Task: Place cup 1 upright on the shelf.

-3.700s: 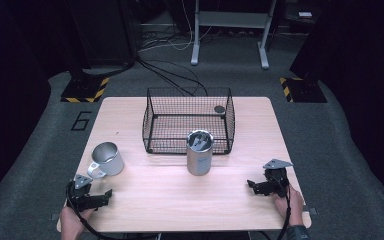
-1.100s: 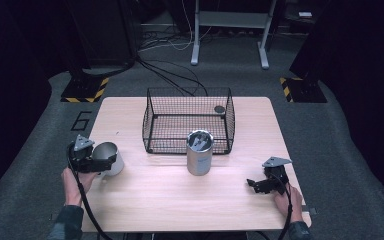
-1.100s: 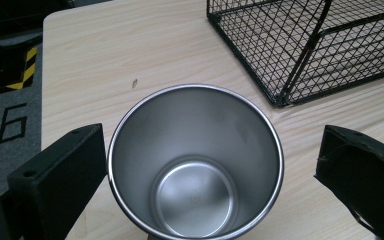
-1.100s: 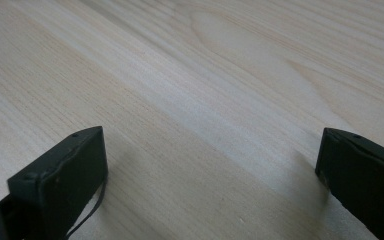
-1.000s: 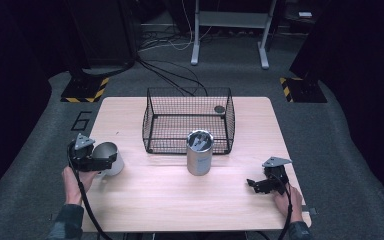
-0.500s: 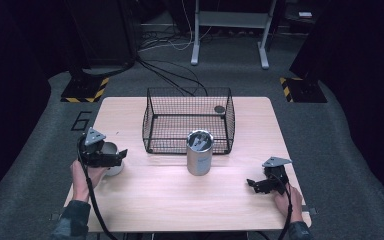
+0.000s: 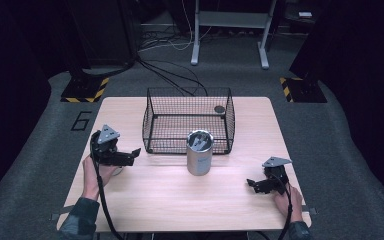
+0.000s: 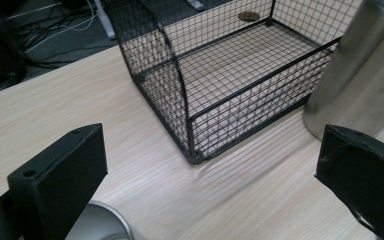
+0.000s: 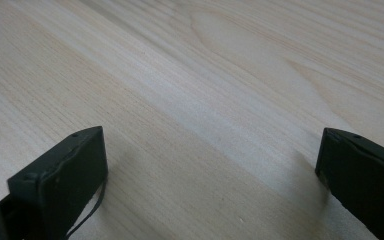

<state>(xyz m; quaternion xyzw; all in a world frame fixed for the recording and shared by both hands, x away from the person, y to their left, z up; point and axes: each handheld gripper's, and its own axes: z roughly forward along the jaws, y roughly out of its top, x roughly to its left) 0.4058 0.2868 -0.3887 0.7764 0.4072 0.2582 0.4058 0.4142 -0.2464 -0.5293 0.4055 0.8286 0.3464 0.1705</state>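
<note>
Dark carpeted studio floor surrounds a pale wooden table (image 7: pixel 145 200) at frame centre. Item: black wire-mesh basket (image 7: pixel 188 120), upper middle of the table, empty but for a small dark disc (image 7: pixel 219 109) at its far right corner. Item: tall brushed-steel cylinder canister (image 7: pixel 199 152), upright, just in front of the basket. Item: short silver metal cup (image 8: pixel 100 225), lower left of the left gripper view, directly beneath the left gripper (image 7: pixel 130 154) and largely hidden under it in the high view; its axis cannot be told. Left gripper jaws stand wide apart, empty, pointing toward the basket; this hand is much the nearer. Right gripper (image 7: pixel 252 184), lower right, jaws likewise parted over bare wood, well apart from the cup.
</note>
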